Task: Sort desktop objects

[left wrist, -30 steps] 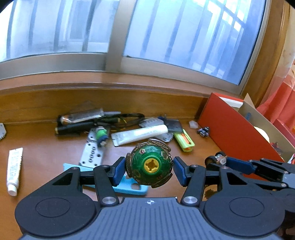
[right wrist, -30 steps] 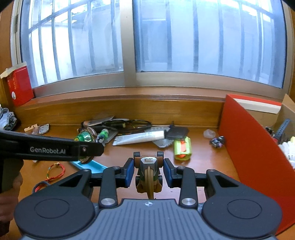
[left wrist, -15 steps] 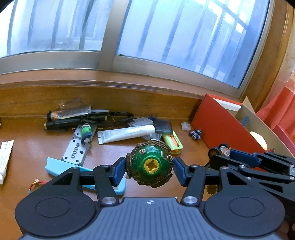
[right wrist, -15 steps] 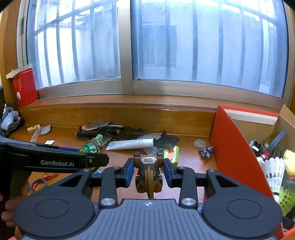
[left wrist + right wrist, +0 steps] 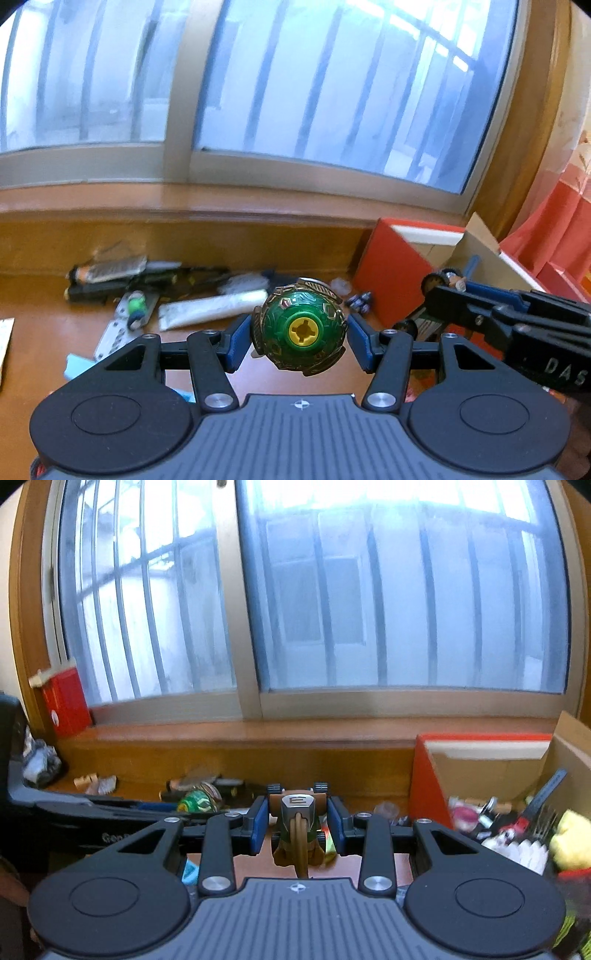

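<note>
My left gripper point(image 5: 299, 334) is shut on a green and gold spinning top point(image 5: 300, 325) with a yellow hub, held up over the wooden desk point(image 5: 44, 339). To its right, beside the open box with a red side point(image 5: 391, 273), my right gripper point(image 5: 434, 295) carries a small toy car. In the right wrist view, my right gripper point(image 5: 297, 823) is shut on this brown toy car point(image 5: 297, 806), nose towards the camera. It hangs left of the box point(image 5: 428, 775). The top point(image 5: 197, 803) and the left gripper show at the left.
Clutter lies along the back of the desk: a white tube point(image 5: 214, 308), a metal plate point(image 5: 122, 325), black tools point(image 5: 147, 280), and a light blue piece point(image 5: 77, 365) nearer me. The box holds shuttlecocks point(image 5: 524, 849) and other items. A small red box point(image 5: 66, 701) stands on the sill.
Both grippers have risen and moved right toward the red-sided box, each keeping its toy. The desk clutter has slid left and lower, and the box's inside now shows in the right wrist view.
</note>
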The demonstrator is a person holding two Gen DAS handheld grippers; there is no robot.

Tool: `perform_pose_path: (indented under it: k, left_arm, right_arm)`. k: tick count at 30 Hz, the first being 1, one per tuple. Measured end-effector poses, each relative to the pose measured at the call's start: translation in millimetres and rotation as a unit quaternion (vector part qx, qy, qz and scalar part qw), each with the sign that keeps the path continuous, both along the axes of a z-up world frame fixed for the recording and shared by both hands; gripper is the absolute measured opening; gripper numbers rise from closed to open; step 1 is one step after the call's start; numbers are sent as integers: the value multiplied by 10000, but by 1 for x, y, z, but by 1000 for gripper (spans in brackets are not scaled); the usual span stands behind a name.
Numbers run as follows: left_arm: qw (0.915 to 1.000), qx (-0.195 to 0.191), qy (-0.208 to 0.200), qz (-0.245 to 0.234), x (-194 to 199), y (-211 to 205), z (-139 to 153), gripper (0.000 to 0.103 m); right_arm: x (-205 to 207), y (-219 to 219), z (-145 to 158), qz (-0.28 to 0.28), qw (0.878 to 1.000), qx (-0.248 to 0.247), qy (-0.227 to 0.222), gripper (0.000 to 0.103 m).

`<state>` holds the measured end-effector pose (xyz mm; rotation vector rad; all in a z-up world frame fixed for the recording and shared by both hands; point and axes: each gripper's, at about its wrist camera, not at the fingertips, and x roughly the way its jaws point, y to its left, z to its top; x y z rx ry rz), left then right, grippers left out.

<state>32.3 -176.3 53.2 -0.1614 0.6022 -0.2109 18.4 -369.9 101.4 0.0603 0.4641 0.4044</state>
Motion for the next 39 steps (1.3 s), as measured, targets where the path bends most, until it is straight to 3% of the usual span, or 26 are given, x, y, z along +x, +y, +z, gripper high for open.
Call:
perform_pose_path:
  k: [5,10,19,28,34,39]
  left_arm:
    - [9995,43,-258,-178,3,-25,17,55]
    - [9995,152,-228,-178,8,-47,17,55]
    - [9982,485,297,165,26,-52,-22,66]
    - [9946,863,555,146,70,-51,-61,70]
    - [9932,942,687,-70,97,-53,-81,71]
    - [9935,772,814,-198,117,-46,-96,71]
  right_arm:
    - [1,-29,15,-27,9996,215,-170,36]
    - [5,-55,15,-129,9994,271,-189,37]
    - [17,-85,7,-231,9986,479,-59,37]
    - [30,-89,1,-303,9983,497,-5,37]
    - [43,-91,-2,-437,9977,514,48,37]
    - [58,-89,-8,-544,9968,545,203,37]
